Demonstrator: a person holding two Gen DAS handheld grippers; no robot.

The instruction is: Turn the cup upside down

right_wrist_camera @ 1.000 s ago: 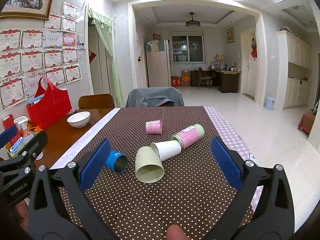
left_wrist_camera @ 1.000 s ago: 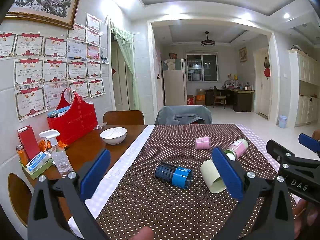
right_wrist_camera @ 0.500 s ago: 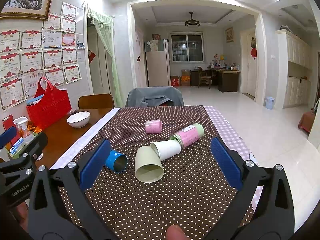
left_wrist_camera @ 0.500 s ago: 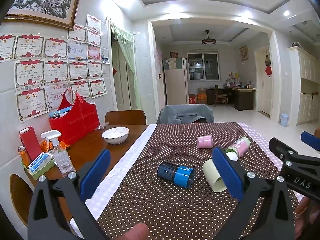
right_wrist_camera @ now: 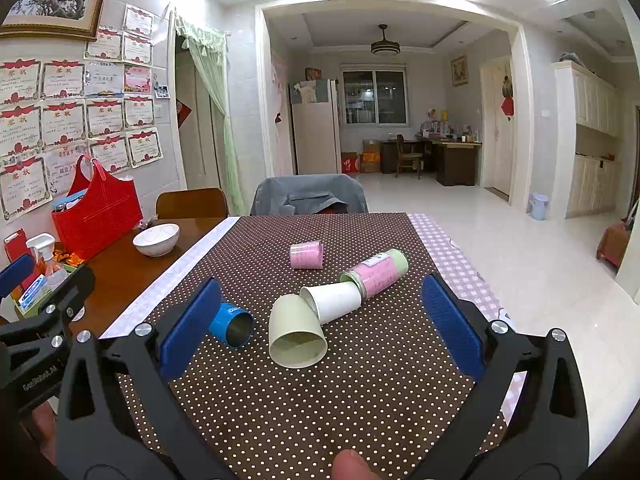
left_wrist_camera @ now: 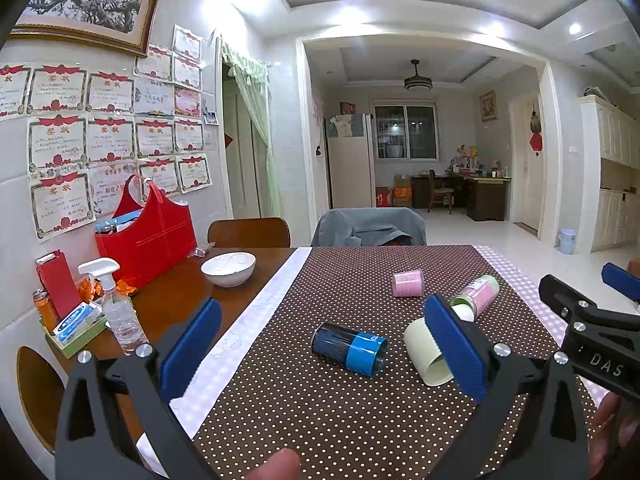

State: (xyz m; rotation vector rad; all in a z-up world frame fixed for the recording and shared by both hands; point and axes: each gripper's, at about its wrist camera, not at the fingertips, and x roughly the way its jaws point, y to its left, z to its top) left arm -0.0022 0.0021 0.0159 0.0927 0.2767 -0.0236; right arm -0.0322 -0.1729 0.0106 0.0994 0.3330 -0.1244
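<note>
Five cups lay on their sides on the dotted cloth (right_wrist_camera: 360, 400), both grippers empty.
Left gripper (left_wrist_camera: 320, 348) and right gripper (right_wrist_camera: 320, 324) had jaws wide apart, above the cloth. From the right view: green cup (right_wrist_camera: 296, 336) at 12 o'clock, mouth facing camera; white cup (right_wrist_camera: 332, 300) touching it at 1; blue cup (right_wrist_camera: 232, 324) at 10; pink cup (right_wrist_camera: 306, 255) and bottle (right_wrist_camera: 376, 272) farther back.

I count five cups on their sides: blue (right_wrist_camera: 232, 325), pale green (right_wrist_camera: 297, 338), white (right_wrist_camera: 334, 302), small pink (right_wrist_camera: 306, 255), tall pink-green (right_wrist_camera: 378, 270). One white bowl (right_wrist_camera: 156, 239). One red bag (right_wrist_camera: 96, 212). One spray bottle (left_wrist_camera: 116, 304). My two grippers: left (left_wrist_camera: 320, 344), right (right_wrist_camera: 316, 324).
</note>
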